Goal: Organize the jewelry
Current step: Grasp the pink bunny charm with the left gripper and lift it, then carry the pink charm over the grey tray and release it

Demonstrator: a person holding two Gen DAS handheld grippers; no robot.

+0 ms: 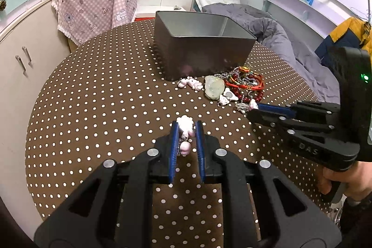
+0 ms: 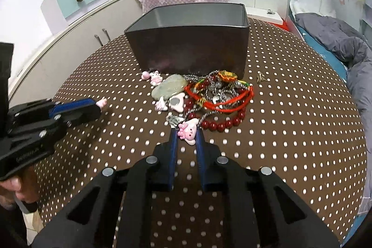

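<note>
While both tools are working the table at once, we are listing the scene from left to right, as follows

Item one: the left gripper (image 1: 186, 129), whose blue jaws we are holding clenched on a pale pink charm (image 1: 185, 123); a second pink bead and a bit of chain are hanging between the fingers, just above the polka-dot tablecloth (image 1: 93, 97). Seen from the right wrist view, the same tool (image 2: 93, 106) is showing only a pink tip past its closed fingers

Item two: the metal tin (image 1: 202, 48), open-topped, standing at the far middle of the table, its inside mostly hidden from us

Item three: the jewelry pile (image 2: 216, 94), lying loose just in front of the tin, taking in a pale jade pendant (image 2: 169, 87), red cords, a red bead bracelet (image 2: 223, 123) and small pink figures

Item four: the right gripper (image 2: 186, 131), whose jaws we are closing around a pink bunny charm (image 2: 188, 131) at the near edge of the pile; contact on both sides is looking likely, though a firm pinch is not certain

Step in hand, by our judgement: picking pieces singly for the tin. Next, we are needing to carry the left charm over the rim before releasing, and to lift the bunny slowly, since its chain may be dragging neighbours along
</note>
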